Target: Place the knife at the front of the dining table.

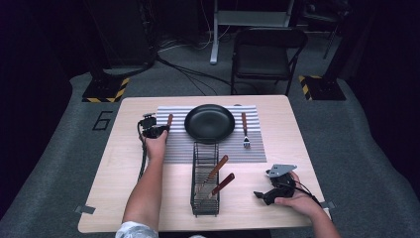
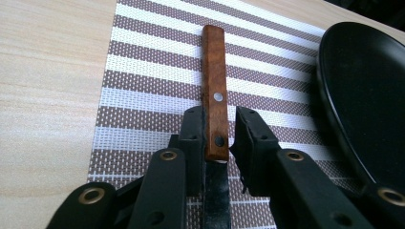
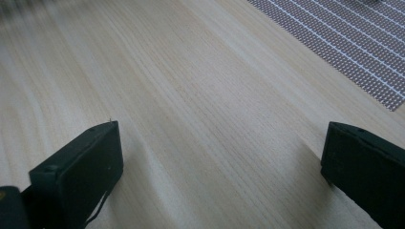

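**Left gripper around a knife handle on the striped mat**

Left gripper [image 2: 220,136] of mine has its jaws around the wooden-handled knife [image 2: 214,90], with a gap at one side; the knife lies on the striped placemat [image 1: 178,146] left of the black plate [image 1: 209,122], handle pointing away from me. My right gripper [image 1: 262,195] rests wide open on the pale wooden worktop [image 1: 124,163]. A "6" [image 1: 102,120] is marked on the grey floor.

Striped placemat [image 1: 218,148] bearing a black plate [image 1: 209,123], fork [image 1: 245,130] to its right; left gripper [image 1: 151,130] at a wooden-handled utensil [image 1: 169,121]; wire basket [image 1: 205,186] near; right gripper [image 1: 270,191] at right.
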`<state>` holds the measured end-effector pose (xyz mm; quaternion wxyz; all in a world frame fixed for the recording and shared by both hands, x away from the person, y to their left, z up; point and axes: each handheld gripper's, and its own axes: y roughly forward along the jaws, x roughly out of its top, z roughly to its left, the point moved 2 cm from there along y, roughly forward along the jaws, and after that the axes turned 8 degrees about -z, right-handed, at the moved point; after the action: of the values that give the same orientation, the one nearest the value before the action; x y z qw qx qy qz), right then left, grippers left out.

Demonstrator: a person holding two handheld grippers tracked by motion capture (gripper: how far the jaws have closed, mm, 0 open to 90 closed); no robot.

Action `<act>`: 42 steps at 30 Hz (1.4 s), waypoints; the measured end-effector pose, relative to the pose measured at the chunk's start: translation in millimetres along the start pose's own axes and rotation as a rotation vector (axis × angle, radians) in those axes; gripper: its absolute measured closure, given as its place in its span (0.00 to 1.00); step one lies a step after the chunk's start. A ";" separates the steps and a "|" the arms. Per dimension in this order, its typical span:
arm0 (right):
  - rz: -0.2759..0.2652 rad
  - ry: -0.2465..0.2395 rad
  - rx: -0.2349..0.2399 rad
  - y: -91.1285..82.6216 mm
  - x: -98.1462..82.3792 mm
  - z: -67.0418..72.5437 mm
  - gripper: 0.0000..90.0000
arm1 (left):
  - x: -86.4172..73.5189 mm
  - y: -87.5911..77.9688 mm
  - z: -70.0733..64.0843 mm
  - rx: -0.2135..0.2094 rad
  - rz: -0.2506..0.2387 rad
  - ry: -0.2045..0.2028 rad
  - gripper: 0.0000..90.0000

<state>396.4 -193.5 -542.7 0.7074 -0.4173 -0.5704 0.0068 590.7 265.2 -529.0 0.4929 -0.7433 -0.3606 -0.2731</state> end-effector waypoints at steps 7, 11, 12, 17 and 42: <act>0.001 -0.001 0.000 0.0 0.0 -0.1 0.00 | 3.7 -11.7 2.6 -0.001 -0.016 0.010 0.72; 0.005 -0.004 0.000 -0.3 0.1 -0.3 0.00 | 11.3 -24.0 6.8 -0.001 -0.013 0.027 0.68; 0.004 -0.004 -0.001 -0.2 0.1 -0.3 0.00 | 12.6 -26.7 6.8 -0.001 -0.017 0.020 0.67; 0.001 -0.001 -0.001 0.1 0.1 -0.1 0.00 | 22.1 -44.1 7.2 -0.023 -0.033 0.037 0.64; 0.002 -0.002 -0.001 0.1 0.1 0.0 0.00 | 34.9 -116.4 -16.3 -0.151 -0.067 0.223 0.59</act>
<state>396.5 -193.4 -542.7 0.7068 -0.4180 -0.5707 0.0074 516.8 288.9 -434.1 0.4631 -0.7309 -0.3064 -0.3968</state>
